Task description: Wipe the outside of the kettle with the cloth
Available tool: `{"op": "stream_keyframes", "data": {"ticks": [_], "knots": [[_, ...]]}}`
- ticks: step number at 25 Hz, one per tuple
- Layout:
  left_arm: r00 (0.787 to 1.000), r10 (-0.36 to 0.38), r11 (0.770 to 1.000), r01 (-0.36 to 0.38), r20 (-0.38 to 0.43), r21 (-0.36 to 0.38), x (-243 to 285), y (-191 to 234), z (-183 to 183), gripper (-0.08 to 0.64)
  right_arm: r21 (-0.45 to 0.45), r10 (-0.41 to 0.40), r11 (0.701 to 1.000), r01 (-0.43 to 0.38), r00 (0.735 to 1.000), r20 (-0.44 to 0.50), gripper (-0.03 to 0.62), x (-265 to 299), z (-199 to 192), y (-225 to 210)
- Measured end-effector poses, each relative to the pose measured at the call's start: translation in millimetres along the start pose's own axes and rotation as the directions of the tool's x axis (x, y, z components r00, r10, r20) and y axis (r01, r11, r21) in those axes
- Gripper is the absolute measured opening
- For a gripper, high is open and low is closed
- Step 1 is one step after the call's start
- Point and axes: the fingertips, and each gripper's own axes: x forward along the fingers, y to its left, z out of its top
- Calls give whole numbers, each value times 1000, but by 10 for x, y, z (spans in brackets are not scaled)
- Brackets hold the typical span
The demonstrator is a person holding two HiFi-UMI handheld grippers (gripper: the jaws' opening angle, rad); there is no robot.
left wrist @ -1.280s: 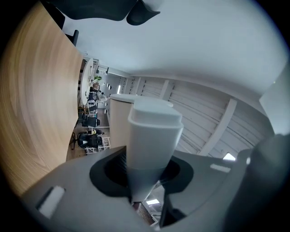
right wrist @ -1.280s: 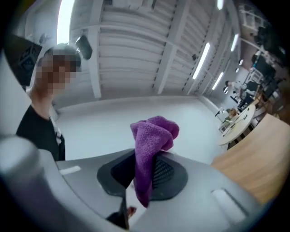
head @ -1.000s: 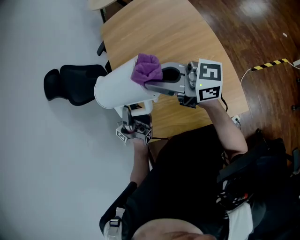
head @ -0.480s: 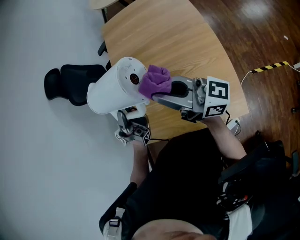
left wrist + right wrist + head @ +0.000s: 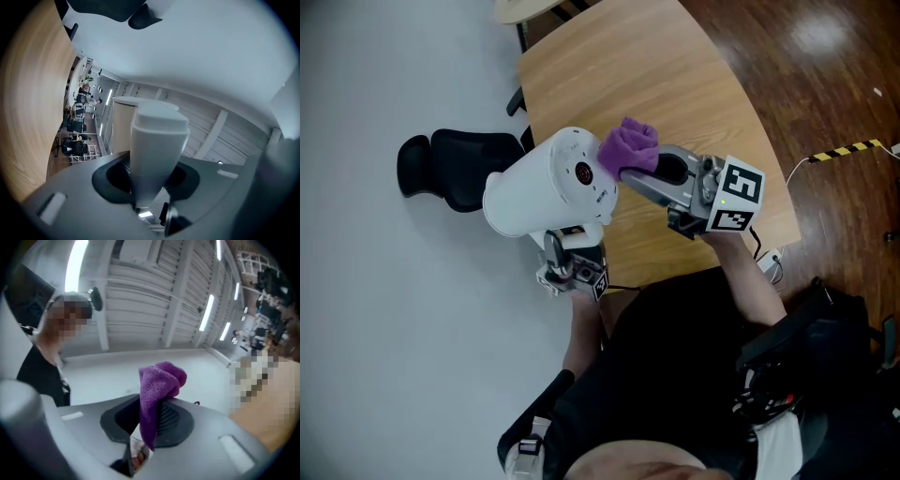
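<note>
I hold a white kettle [image 5: 539, 192] in the air, lying on its side with its round base turned toward me. My left gripper [image 5: 569, 251] is below it, shut on the kettle's handle [image 5: 157, 150], which fills the left gripper view. My right gripper [image 5: 632, 169] is shut on a purple cloth [image 5: 628, 147]. The cloth is bunched at the jaw tips and sits at the upper right rim of the kettle's base. In the right gripper view the cloth [image 5: 159, 387] stands up from between the jaws.
A curved wooden table [image 5: 666, 75] lies under and behind the kettle. A black chair [image 5: 455, 173] stands on the pale floor to the left. Yellow-black tape [image 5: 844, 149] and a cable cross the wood floor at the right.
The kettle has turned so its base faces me. The cloth has slid from the kettle's side wall to the rim of the base, up and to the right.
</note>
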Motion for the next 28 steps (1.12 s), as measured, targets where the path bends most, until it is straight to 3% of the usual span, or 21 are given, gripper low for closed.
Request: {"op": "stream_keyframes", "data": {"ticks": [2, 3, 5, 8, 10, 12, 14, 15, 16, 19, 20, 21, 23, 25, 26, 28], "knots": [[1000, -4, 1000, 4, -11, 6, 8, -11, -40, 43, -103, 158, 981, -162, 986, -45, 51, 168, 100, 520], [1000, -5, 1000, 5, -23, 4, -6, -6, -57, 42, -126, 154, 977, -169, 981, -121, 51, 236, 26, 618], [999, -15, 1000, 15, -42, -1, 24, -25, -95, 42, -141, 59, 986, -90, 975, -214, 52, 282, -130, 441], [999, -15, 1000, 15, -48, 0, 40, -19, -129, 41, -136, -108, 987, 85, 979, -171, 52, 164, -125, -254], [999, 0, 1000, 0, -44, 0, -3, 2, -117, 41, -137, -152, 982, 130, 976, -158, 52, 144, -8, -327], [998, 15, 1000, -16, -56, -9, -68, 22, -107, 37, -153, -21, 988, 4, 994, -110, 52, 283, 234, 87], [997, 17, 1000, -18, -74, -6, -49, -5, -115, 35, -182, 131, 972, -148, 986, -98, 52, 485, 359, 527], [997, 15, 1000, -15, -81, -3, -18, -15, -128, 35, -194, 149, 966, -169, 982, -116, 52, 551, 337, 581], [996, 11, 1000, -12, -86, -3, 15, -17, -148, 35, -194, 116, 971, -141, 984, -135, 54, 562, 277, 488], [997, 3, 1000, -3, -77, -5, 23, -20, -208, 33, -123, -134, 986, 114, 977, -167, 52, 328, 96, -177], [997, 5, 1000, -5, -72, -4, 1, -21, -209, 32, -108, -170, 982, 154, 973, -155, 52, 261, 118, -266], [998, 9, 1000, -10, -70, -4, -21, -12, -196, 32, -102, -153, 985, 141, 980, -126, 51, 248, 200, -227], [997, 14, 1000, -15, -71, -12, -38, 18, -159, 32, -144, -2, 989, -7, 998, -65, 51, 400, 447, 144], [997, 7, 1000, -9, -76, -19, 14, 7, -167, 34, -237, 115, 962, -134, 989, -93, 51, 641, 547, 501], [997, 1, 1000, -3, -78, -22, 56, -13, -185, 34, -264, 110, 955, -139, 986, -122, 52, 714, 531, 526], [997, -12, 1000, 10, -79, -21, 128, -61, -225, 34, -245, 13, 968, -50, 988, -153, 52, 710, 459, 261]]}}
